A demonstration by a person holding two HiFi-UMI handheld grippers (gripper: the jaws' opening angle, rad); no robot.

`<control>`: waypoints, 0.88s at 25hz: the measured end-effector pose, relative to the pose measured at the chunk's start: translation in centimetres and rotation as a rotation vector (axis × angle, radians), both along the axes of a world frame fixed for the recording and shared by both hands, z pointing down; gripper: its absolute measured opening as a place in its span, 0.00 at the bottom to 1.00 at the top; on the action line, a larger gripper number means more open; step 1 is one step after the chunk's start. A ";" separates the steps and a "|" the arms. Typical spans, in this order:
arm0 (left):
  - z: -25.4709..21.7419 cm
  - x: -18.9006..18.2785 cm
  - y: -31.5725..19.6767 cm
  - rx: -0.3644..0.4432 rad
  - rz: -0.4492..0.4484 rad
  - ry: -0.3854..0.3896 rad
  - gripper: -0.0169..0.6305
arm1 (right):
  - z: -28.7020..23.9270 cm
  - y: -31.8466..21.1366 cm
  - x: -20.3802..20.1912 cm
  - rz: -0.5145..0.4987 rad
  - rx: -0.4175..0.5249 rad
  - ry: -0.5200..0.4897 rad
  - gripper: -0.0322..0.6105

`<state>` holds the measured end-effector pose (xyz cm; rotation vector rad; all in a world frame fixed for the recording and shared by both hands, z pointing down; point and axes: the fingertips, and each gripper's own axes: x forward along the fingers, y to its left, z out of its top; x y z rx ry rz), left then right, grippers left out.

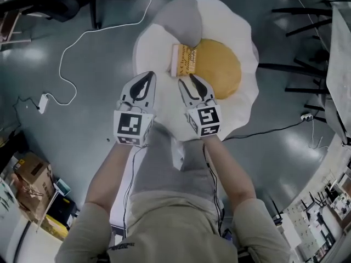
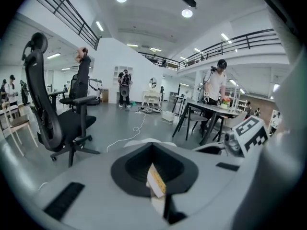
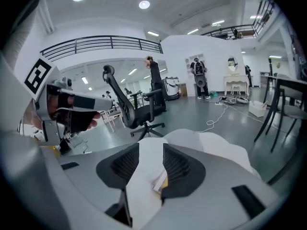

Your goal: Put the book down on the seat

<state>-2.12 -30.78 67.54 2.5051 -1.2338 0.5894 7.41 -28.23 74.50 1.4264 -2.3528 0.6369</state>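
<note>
I see the book (image 1: 184, 60) flat on the seat (image 1: 230, 26). The right gripper (image 1: 188, 82) is released (jaws apart, empty) and the left gripper (image 1: 148, 78) is clenched on nothing.

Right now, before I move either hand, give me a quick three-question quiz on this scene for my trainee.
1. True or false: the book is clamped in the right tongs.
2. Pick one. The book lies: a) on the floor, b) on the seat, at the edge of its yellow patch, c) on the black office chair.
3. Fill in: the jaws of the right tongs stand ____, with the white of the seat showing between them.

Key
1. False: the book lies flat on the seat, ahead of the right tongs and not touching them.
2. b
3. apart
</note>
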 end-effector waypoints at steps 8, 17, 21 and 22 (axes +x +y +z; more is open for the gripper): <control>-10.6 1.4 0.7 0.072 0.060 -0.003 0.04 | -13.7 0.4 3.3 0.047 0.105 0.012 0.25; -22.3 2.9 2.7 0.148 0.084 0.022 0.04 | -27.9 3.5 6.2 0.073 0.235 0.038 0.23; -27.4 3.4 4.2 0.201 0.111 0.022 0.04 | -34.4 4.8 7.3 0.094 0.313 0.029 0.22; -28.7 3.6 4.6 0.213 0.117 0.026 0.04 | -36.0 5.1 7.6 0.098 0.337 0.028 0.22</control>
